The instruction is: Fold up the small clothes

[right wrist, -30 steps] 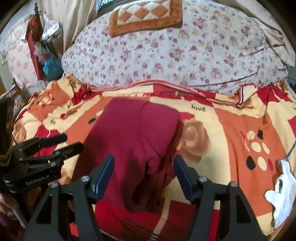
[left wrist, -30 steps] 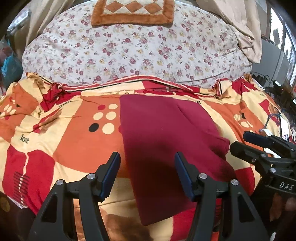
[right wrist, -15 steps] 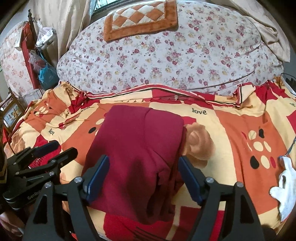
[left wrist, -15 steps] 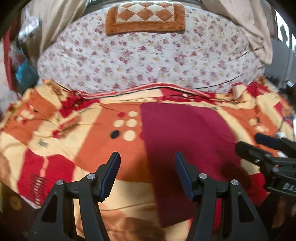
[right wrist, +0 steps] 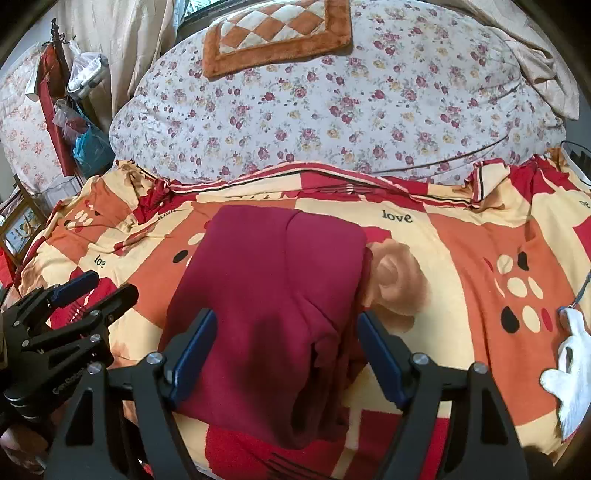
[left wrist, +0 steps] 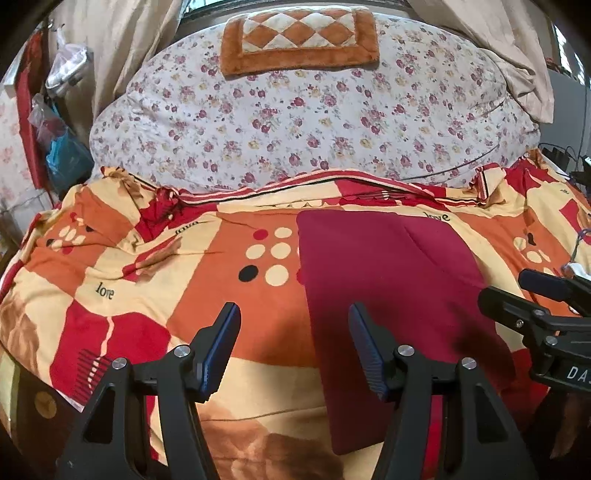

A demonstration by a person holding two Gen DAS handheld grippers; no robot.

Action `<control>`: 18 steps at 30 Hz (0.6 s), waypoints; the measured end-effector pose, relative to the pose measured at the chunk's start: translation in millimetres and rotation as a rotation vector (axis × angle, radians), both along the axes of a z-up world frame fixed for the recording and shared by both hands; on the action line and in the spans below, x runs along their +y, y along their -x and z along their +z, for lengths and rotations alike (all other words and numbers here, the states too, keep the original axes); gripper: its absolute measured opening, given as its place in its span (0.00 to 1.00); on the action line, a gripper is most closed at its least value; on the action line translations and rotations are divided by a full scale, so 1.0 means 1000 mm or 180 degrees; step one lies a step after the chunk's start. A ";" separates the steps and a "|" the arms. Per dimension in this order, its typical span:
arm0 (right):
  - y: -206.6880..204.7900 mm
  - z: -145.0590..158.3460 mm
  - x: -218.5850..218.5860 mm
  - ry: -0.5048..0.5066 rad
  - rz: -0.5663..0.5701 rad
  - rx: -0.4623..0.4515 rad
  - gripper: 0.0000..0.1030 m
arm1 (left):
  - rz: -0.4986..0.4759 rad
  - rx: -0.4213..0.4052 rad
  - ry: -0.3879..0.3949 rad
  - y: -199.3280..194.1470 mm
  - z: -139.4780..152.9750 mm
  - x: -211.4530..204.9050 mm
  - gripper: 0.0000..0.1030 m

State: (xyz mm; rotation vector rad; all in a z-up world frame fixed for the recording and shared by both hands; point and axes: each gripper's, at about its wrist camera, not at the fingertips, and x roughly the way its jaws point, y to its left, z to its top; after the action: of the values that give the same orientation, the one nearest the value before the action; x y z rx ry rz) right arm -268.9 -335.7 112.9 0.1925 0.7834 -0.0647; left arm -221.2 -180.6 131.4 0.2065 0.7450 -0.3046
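Observation:
A dark red garment (left wrist: 388, 280), folded into a long rectangle, lies flat on the patterned bedsheet (left wrist: 207, 284). My left gripper (left wrist: 293, 308) is open above the garment's left edge, with its left finger over the sheet and its right finger over the cloth; nothing is gripped. In the right wrist view the garment (right wrist: 273, 266) shows a fold line down its middle and a bunched near-right edge. My right gripper (right wrist: 287, 314) stands open above its near end, with the pads clear of the cloth. Each gripper shows in the other's view: the right gripper (left wrist: 504, 286) and the left gripper (right wrist: 112, 282).
A floral duvet (left wrist: 295, 122) is heaped behind the sheet, with an orange checkered mat (left wrist: 299, 35) on top. A white cloth (right wrist: 570, 369) lies at the sheet's right edge. Bags and furniture (right wrist: 85, 140) crowd the far left beside the bed.
The left wrist view has swung left and up, so the garment sits further right in it. The right gripper's jaws have widened and its view has backed off a little.

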 end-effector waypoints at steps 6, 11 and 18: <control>0.000 0.000 0.000 0.0009 0.0000 0.0002 0.79 | -0.0007 0.0004 0.0024 -0.001 0.001 0.000 0.39; 0.000 0.000 0.002 0.0006 -0.0007 0.0003 0.80 | -0.0004 0.0020 0.0034 -0.002 0.001 0.001 0.39; -0.003 0.000 -0.001 0.0011 -0.0006 0.0022 0.80 | -0.0005 0.0042 0.0061 -0.004 0.000 0.002 0.39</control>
State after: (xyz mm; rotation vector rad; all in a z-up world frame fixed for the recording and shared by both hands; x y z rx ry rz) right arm -266.2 -336.6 112.4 0.1897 0.7899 -0.0685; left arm -217.2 -178.6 131.7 0.1872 0.7547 -0.3149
